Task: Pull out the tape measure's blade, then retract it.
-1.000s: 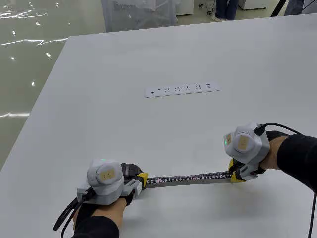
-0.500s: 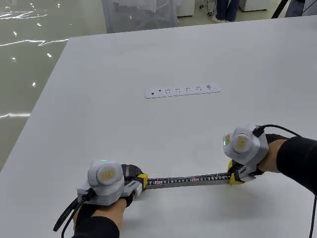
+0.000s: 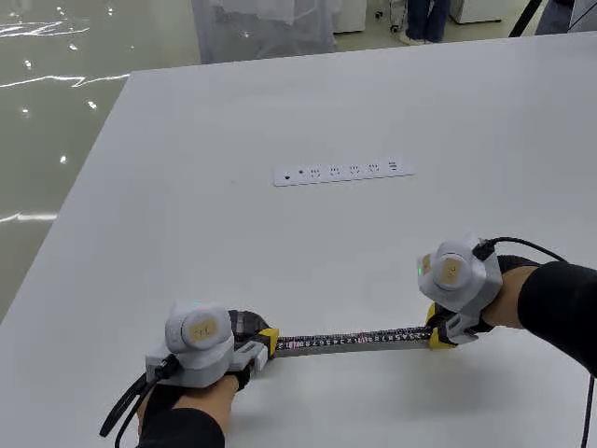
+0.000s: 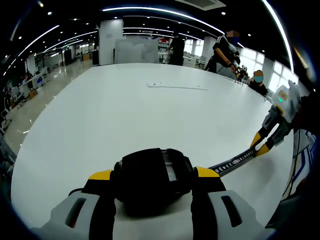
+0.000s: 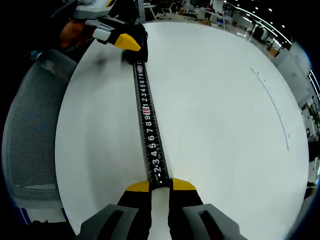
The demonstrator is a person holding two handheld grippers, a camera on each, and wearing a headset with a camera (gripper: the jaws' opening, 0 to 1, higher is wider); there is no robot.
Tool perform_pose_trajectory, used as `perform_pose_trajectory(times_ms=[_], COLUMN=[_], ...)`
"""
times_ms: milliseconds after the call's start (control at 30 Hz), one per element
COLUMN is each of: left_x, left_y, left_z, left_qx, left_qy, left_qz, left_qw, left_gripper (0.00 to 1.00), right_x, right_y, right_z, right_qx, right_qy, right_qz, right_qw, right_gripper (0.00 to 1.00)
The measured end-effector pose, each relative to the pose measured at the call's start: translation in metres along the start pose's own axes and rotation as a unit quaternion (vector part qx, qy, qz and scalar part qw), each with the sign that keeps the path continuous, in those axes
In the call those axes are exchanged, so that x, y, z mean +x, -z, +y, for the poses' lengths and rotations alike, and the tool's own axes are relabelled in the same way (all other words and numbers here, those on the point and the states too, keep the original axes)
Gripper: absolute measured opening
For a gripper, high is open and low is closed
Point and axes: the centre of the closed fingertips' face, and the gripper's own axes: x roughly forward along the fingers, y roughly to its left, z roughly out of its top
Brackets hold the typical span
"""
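Tape measure point(image 3: 244, 327): black-bodied, at about 7 o'clock on the white table point(image 3: 280, 103) in the head view; whether it touches the surface cannot be told.
- Left gripper point(image 4: 152, 175): jaws closed around the body from both sides, yellow tips showing on each flank.
- Blade point(image 5: 148, 125): drawn out, running straight from the body toward 3 o'clock, low over the table, printed numbers facing up.
- Right gripper point(image 5: 156, 186): jaws pinched nearly together on the blade's free end, at about 4 o'clock in the head view.
- Power strip point(image 3: 342, 171): flat on the table, well apart, toward 12 o'clock from the blade.

Handling note (judgement): the blade looks far enough out for the pull; the return is the likely step. Walk the right gripper toward 9 o'clock along the blade's own line, keeping the pinch until the tip reaches the body. Hold the body level and steady on the left. Letting go early risks a whipping snap-back; drifting off line risks a buckled blade.
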Motion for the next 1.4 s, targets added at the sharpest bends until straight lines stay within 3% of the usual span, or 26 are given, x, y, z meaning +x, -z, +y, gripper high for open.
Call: perform_pose_trajectory(times_ms=[267, 433, 1400], left_x=[-0.001, -0.001, -0.002], left_y=[0.000, 0.000, 0.001], left_z=[0.000, 0.000, -0.001], left_qx=[0.002, 0.003, 0.003], left_qy=[0.000, -0.001, -0.002], left_qz=[0.000, -0.001, 0.002], left_qw=[1.0000, 1.0000, 1.0000], left_gripper=[0.56, 0.56, 0.56], right_x=[0.001, 0.001, 0.005], right_y=[-0.003, -0.004, -0.014], right_z=[0.000, 0.001, 0.003], right_qx=[-0.023, -0.016, -0.011], right_qy=[-0.004, -0.005, -0.007], right_qz=[0.003, -0.008, -0.007], right_qw=[0.9997, 0.9998, 0.9999], right_gripper=[0.08, 0.08, 0.08])
